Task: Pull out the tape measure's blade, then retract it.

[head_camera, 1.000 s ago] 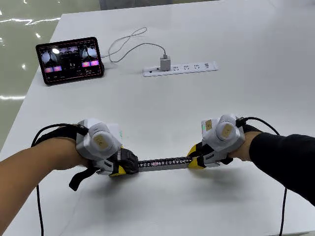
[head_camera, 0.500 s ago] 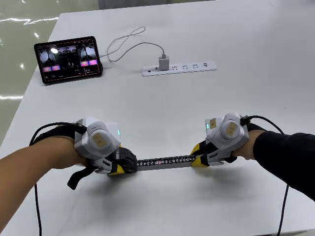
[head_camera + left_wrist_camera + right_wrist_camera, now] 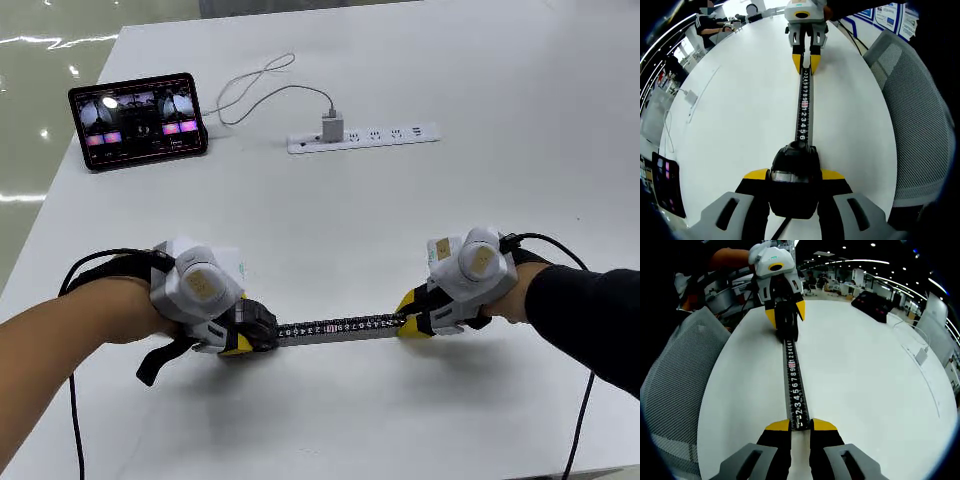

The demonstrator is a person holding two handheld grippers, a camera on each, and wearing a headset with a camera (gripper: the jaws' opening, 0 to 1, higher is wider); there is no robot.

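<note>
The white table (image 3: 420,80) takes almost the whole head view. On its far left side a tablet (image 3: 138,120) stands with a lit screen. To the right of it lies a white power strip (image 3: 365,137), and a thin cable (image 3: 262,82) curls away from its plug. All these are well apart from the work.

The work is at the near edge. The left gripper (image 3: 248,332) is on the left and the right gripper (image 3: 408,318) is on the right, and they face each other. The tape measure lies between them, low over the table; whether it touches the surface cannot be told. Its black case (image 3: 795,182) sits between the jaws of the left gripper, which are clamped on its two sides. The blade (image 3: 340,326) comes out of the case and runs straight to the right, numbers up. In the right gripper view the jaws are closed on the free end of the blade.

So the long axis of the blade goes from left to right, on the line that joins the two grippers. The case is its left end and the pinched tip its right end. Only a short part is out, so the pulling seems to be in progress. For more length the right gripper should go further right on this same line. For the retraction it should come back left toward the case without a turn; otherwise the blade may bend or slip.
</note>
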